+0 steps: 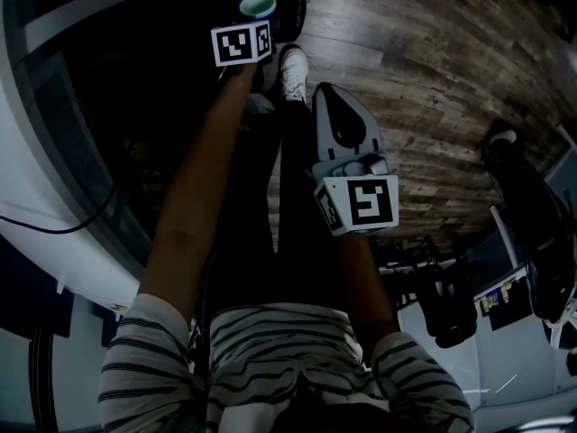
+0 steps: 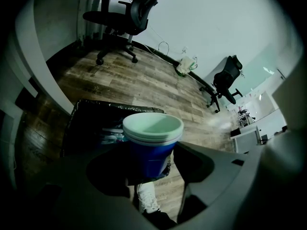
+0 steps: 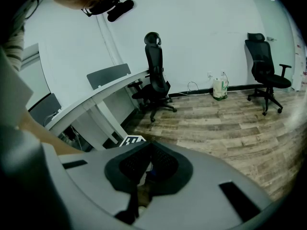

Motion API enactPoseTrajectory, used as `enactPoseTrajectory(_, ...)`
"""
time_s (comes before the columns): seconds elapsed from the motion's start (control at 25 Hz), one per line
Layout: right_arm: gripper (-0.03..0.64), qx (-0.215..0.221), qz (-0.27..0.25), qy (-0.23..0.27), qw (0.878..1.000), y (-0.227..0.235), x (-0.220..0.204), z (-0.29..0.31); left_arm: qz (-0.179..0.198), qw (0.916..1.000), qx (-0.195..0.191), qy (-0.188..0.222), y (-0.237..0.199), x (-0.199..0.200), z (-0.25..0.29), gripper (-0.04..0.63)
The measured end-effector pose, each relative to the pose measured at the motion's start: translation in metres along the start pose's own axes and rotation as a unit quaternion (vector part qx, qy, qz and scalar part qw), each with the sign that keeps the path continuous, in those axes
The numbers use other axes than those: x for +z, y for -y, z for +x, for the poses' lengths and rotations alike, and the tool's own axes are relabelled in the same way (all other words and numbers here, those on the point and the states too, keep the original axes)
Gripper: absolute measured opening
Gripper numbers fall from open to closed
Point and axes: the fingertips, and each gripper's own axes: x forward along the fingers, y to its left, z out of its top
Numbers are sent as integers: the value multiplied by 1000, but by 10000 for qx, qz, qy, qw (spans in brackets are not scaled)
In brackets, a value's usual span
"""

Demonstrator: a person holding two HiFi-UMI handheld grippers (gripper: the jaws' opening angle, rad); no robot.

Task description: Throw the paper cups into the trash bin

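Striped shirt (image 1: pixel 270 350) sits closest to the head camera. Left gripper (image 2: pixel 148 163) has its jaws spread wide and clamped on the blue paper cups (image 2: pixel 152 147), which are nested, upright, rims up. Black-lined trash bin (image 2: pixel 88 116) lies just beyond and below those jaws. Right gripper (image 3: pixel 146 169) has its jaws pressed together with nothing between them.

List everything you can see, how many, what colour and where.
paper cups: one stack, blue, white inside, between the left gripper's jaws
trash bin: one, black liner, on the floor beyond the cups
office chairs: two, black, near the wall
desk: one, white, curved, at the left
bag: one, white and green, against the wall
floor: brown wood planks
shoe: one, white, on the floor
left gripper: grey, closed on the cups
right gripper: grey, jaws together, empty
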Motion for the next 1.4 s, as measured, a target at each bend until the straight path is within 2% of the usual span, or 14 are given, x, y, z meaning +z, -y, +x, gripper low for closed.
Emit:
enactPoseTrajectory(0.36, 17, -27, 15, -55, 10000, 5, -4, 4, -90, 9999, 96, -2, -5, 3, 7, 288)
enactPoseTrajectory(1.4, 17, -58, -54, 46, 10000, 5, 3, 10, -168, 9999, 16, 38, -7, 4, 2, 285)
